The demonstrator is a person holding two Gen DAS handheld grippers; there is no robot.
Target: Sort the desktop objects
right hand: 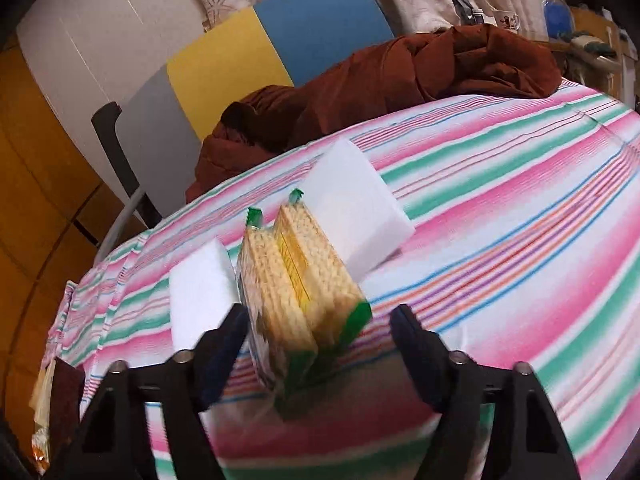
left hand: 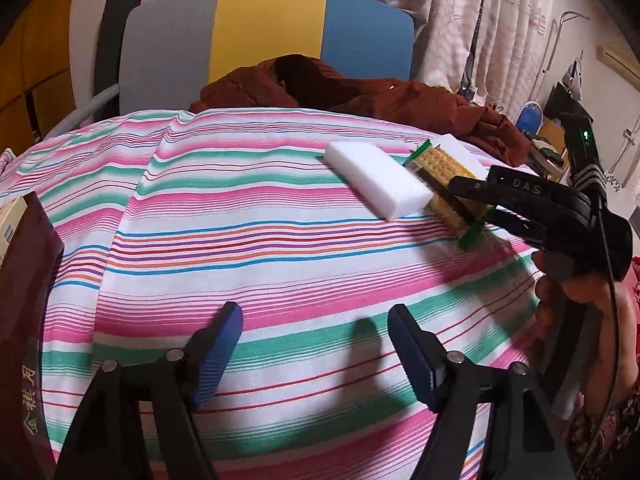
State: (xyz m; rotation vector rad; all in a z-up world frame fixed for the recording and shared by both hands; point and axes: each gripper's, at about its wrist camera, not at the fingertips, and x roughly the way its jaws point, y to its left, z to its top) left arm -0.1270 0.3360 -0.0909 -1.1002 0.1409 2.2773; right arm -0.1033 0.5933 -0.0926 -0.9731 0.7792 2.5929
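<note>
A cracker pack (right hand: pixel 296 280) with green ends lies on the striped cloth (right hand: pixel 500 240) between two white sponge blocks, one on its right (right hand: pixel 356 208) and one on its left (right hand: pixel 200 296). My right gripper (right hand: pixel 320 318) straddles the pack's near end. Its left pad sits at the pack's side, and a gap shows at the right pad, so it stands open. The left wrist view shows the same pack (left hand: pixel 436 164), the bigger sponge (left hand: pixel 376 176) and my right gripper (left hand: pixel 468 204) over the pack. My left gripper (left hand: pixel 316 316) is open over bare cloth (left hand: pixel 240 240) with nothing between its jaws.
A brown jacket (left hand: pixel 360 92) lies heaped along the table's far edge, with a grey, yellow and blue chair (left hand: pixel 268 28) behind it. A dark red box (left hand: pixel 24 300) sits at the left edge. A hand (left hand: pixel 576 292) holds the right gripper's handle.
</note>
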